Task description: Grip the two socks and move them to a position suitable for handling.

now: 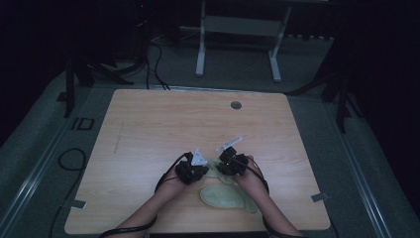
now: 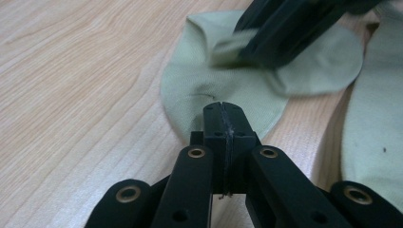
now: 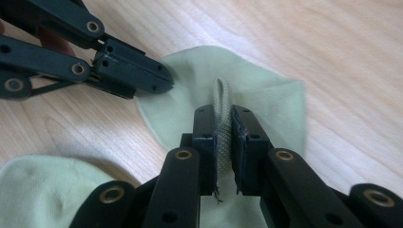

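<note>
A pale green sock (image 3: 266, 102) lies on the wooden bench (image 1: 148, 129). The right hand-held gripper (image 3: 222, 137) pinches a fold of it; the left hand-held gripper (image 2: 223, 124) is clamped shut at its edge. Pulling apart may slip the thin fabric free.

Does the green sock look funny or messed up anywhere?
Yes. The right gripper pinches a ridge of the pale green sock, so the fabric stands up bunched instead of flat. The left gripper sits shut at its edge.
</note>
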### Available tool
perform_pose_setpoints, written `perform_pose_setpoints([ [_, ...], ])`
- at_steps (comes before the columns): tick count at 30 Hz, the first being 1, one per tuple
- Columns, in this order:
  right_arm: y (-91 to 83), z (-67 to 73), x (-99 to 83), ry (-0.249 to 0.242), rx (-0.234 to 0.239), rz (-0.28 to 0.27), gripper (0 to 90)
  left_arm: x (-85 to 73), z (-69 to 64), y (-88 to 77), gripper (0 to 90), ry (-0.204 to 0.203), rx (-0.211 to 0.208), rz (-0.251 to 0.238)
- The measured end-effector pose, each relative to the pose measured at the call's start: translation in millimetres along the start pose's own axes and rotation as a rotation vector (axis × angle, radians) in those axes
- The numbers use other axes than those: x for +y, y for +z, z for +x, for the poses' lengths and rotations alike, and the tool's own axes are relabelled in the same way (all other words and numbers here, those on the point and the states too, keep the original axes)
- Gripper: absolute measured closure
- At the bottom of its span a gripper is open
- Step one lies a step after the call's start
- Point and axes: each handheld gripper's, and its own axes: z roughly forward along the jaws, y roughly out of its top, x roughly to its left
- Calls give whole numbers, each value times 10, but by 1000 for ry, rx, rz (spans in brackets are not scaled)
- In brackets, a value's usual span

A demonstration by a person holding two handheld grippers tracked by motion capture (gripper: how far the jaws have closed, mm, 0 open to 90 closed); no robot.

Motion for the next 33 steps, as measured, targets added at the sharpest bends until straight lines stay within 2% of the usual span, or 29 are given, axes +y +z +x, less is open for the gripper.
perform_pose_setpoints([
  [4, -105, -54, -25, -1, -6, -20, 813, -2, 0, 1, 892, 15, -1, -3],
  [5, -197, -117, -46, 21, 3, -41, 813, 3, 1, 1, 892, 23, -2, 0],
  [11, -391, -349, -118, 85, -32, -66, 812, 12, 11, 1, 892, 31, -9, 8],
  [15, -444, -514, -206, 114, -59, -56, 813, 24, 19, 6, 892, 43, -15, 12],
  [17, -452, -588, -248, 132, -67, -52, 812, 34, 31, 9, 892, 29, -20, 16],
  [22, -417, -738, -351, 169, -74, -24, 805, 64, 15, 32, 892, 57, -12, 22],
  [24, -406, -769, -376, 175, -79, -20, 779, 73, 18, 38, 892, 59, -12, 24],
  [26, -402, -793, -399, 181, -115, -14, 722, 76, 27, 39, 891, 57, -19, 26],
  [30, -460, -844, -441, 201, -129, -28, 718, 76, 36, 39, 891, 57, -22, 26],
  [33, -517, -789, -434, 185, -123, -56, 723, 79, 30, 41, 891, 61, -19, 27],
])
